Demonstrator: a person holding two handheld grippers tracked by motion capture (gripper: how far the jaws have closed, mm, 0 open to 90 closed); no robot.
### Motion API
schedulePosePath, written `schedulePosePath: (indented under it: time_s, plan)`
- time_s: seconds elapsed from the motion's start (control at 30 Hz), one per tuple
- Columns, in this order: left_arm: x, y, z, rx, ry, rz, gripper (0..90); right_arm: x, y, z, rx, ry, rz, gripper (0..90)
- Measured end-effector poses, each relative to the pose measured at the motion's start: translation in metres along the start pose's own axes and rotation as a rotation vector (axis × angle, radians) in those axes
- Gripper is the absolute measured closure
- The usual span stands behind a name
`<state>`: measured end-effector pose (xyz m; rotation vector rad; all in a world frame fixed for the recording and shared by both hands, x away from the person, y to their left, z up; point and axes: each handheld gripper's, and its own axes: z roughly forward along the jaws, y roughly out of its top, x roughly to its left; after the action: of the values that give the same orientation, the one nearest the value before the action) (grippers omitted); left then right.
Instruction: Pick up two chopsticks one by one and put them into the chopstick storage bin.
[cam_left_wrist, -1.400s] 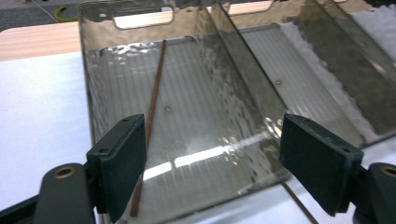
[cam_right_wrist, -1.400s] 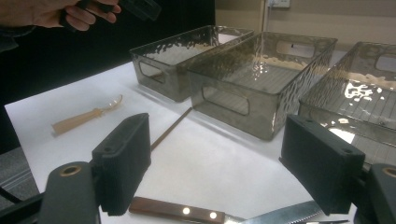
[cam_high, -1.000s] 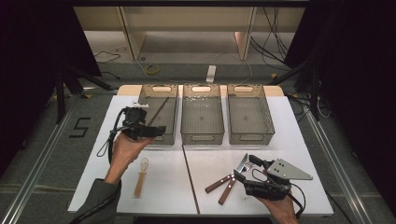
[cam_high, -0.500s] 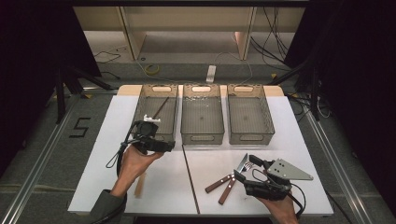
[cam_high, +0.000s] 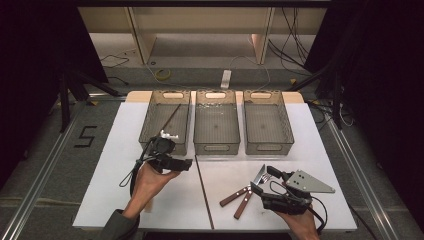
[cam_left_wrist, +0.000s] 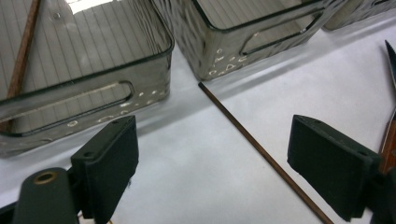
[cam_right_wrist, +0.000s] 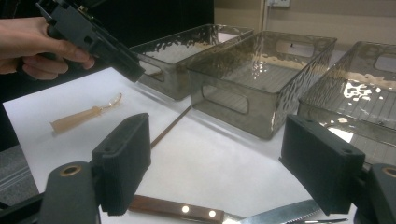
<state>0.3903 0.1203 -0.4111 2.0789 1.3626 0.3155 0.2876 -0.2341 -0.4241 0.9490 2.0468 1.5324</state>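
Observation:
My left gripper (cam_high: 186, 163) hovers open just in front of the left bin (cam_high: 150, 117), held in a hand. In the left gripper view its jaws (cam_left_wrist: 212, 154) straddle a thin brown chopstick (cam_left_wrist: 261, 154) lying on the white table; that chopstick (cam_high: 202, 190) runs toward the front edge. A second chopstick (cam_high: 170, 116) leans inside the left bin. My right gripper (cam_high: 263, 182) is open and low over a wood-handled knife (cam_right_wrist: 187, 210) and a fork (cam_high: 243, 205) at the front right.
Three clear grey bins stand in a row at the back: left, middle (cam_high: 216, 142) and right (cam_high: 267, 142). A tan-handled utensil (cam_right_wrist: 79, 119) lies on the table under the left hand. The white table (cam_high: 105, 165) ends close in front.
The left gripper has moved right and nearer the person, from beside the left bin to in front of it, over the chopstick. The right gripper has stayed put.

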Motion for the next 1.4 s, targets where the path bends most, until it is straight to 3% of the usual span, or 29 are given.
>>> schedulePosePath:
  time_s: [0.3, 0.77, 1.13, 1.4]
  plan:
    - [-0.023, -0.009, 0.011, 0.063, -0.042, 0.05, 16.2, 0.0, 0.0, -0.001, 0.003, -0.002, 0.0, 24.6]
    - [-0.055, -0.021, 0.045, 0.185, -0.043, 0.098, 16.4, 0.0, 0.0, 0.0, 0.005, -0.002, -0.001, 24.6]
    - [-0.06, -0.026, 0.056, 0.24, -0.037, 0.126, 16.9, 0.001, 0.0, 0.0, 0.005, 0.002, -0.005, 24.6]
    - [-0.063, -0.029, 0.061, 0.282, -0.019, 0.158, 23.1, 0.001, 0.0, 0.0, 0.005, 0.005, -0.004, 24.6]
